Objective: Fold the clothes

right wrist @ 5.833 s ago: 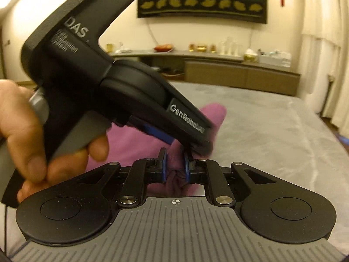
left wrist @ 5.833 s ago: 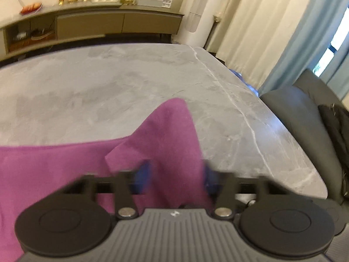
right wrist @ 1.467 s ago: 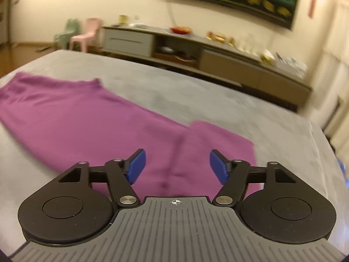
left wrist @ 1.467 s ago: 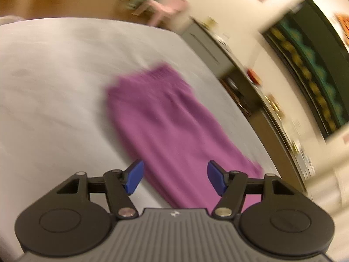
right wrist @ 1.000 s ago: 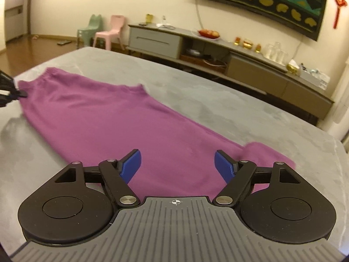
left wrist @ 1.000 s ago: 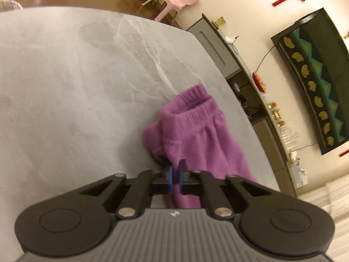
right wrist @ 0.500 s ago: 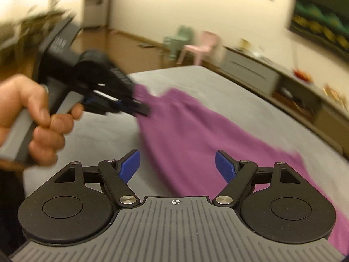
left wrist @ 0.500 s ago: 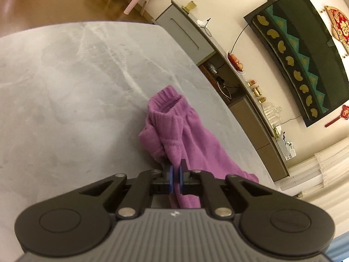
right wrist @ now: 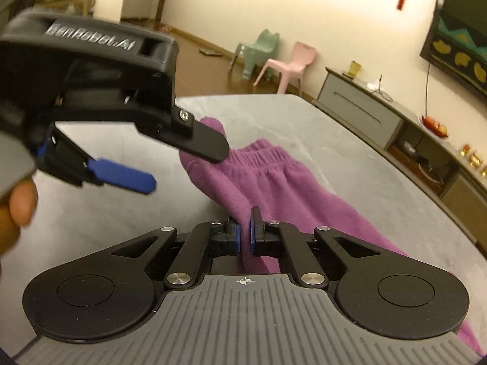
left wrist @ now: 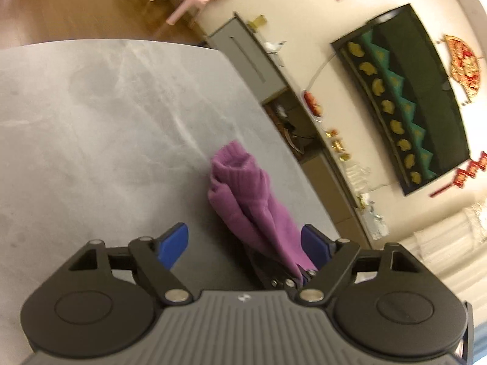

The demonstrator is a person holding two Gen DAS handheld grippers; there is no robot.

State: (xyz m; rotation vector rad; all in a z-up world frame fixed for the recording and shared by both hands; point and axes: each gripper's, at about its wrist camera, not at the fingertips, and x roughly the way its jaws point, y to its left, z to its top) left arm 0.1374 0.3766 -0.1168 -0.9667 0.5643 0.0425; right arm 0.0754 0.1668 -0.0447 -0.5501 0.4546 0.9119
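Just opened the left gripper (left wrist: 243, 241): pinched shut on cloth half a second ago, now spread wide, pressing on nothing. Shows at 9 o'clock in the right wrist view too (right wrist: 170, 164), held in a hand (right wrist: 18, 206) at the left edge, blue pad and dark finger well apart. Cannot tell whether that dark finger brushes the waistband corner behind it.

Left the purple trousers (left wrist: 252, 200) as a bunched ridge on the grey table (left wrist: 91, 121), running from the middle of the left wrist view down toward 5 o'clock, between the open pads and nearer the right-hand one. In the right wrist view (right wrist: 289, 188), elastic waistband at about 12 o'clock from the pads, legs trailing off flat toward 4 o'clock.

Just closed the right gripper (right wrist: 245, 234) as well: wide open over the cloth half a second ago, now pressed together on a raised fold just below the waistband.

Reads as a handover: grip on the waist end passed from left to right, with no moment of the cloth lying free. Probably frees the left to take a second corner or the leg end before the next fold is laid over. Fold itself not yet made; waist end crumpled rather than squared, so likely needs straightening first. Thin pinch on thick knit could slip if tugged hard.
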